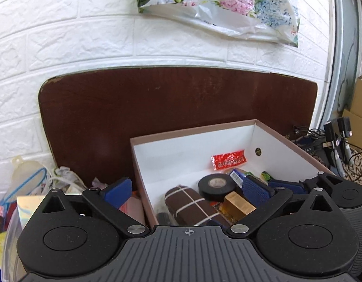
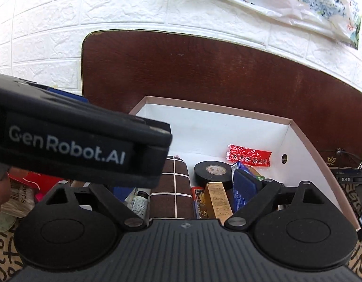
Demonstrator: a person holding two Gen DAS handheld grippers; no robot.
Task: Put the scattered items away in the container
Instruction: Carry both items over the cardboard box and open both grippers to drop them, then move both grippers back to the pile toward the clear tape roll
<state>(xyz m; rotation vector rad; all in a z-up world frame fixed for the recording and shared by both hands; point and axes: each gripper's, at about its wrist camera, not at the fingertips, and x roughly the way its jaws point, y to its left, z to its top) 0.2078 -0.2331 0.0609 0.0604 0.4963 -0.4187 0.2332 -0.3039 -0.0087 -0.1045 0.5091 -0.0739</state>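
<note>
Black claws, both spread wide and empty, hang side by side over the near end of the container (image 1: pixel 192 134), a pink-rimmed box with white walls.

The left claw (image 1: pixel 188 190) straddles the box's left wall: one blue pad (image 1: pixel 118 189) sits outside it, over the clutter, and the other is inside, above the contents. The right claw (image 2: pixel 181 183) has its visible blue pad (image 2: pixel 243 184) well inside the box, while its other finger is hidden behind the body of the left tool crossing that view.

Directly under and ahead of them lie things already tidied: a brown checked pouch (image 1: pixel 192 204) running lengthwise away from the claws, a gold box (image 2: pixel 218 199) beside it, then a roll of black tape (image 1: pixel 216 185) lying flat, and farthest back a red foil packet (image 1: pixel 229 159) near the far wall.

What still needs collecting lies the other way, to the left of the box wall: packets and a red carton (image 2: pixel 30 181) just outside it, a crumpled cloth (image 1: pixel 63 176) and a plastic bottle (image 1: pixel 25 171) farther along, all against the brown board (image 1: pixel 157 98) at the back. So I judge the next pick to fall to the left claw, which is nearer that heap and already half over it. It would have to swing left and down. The right claw would have to cross its partner to get there.
</note>
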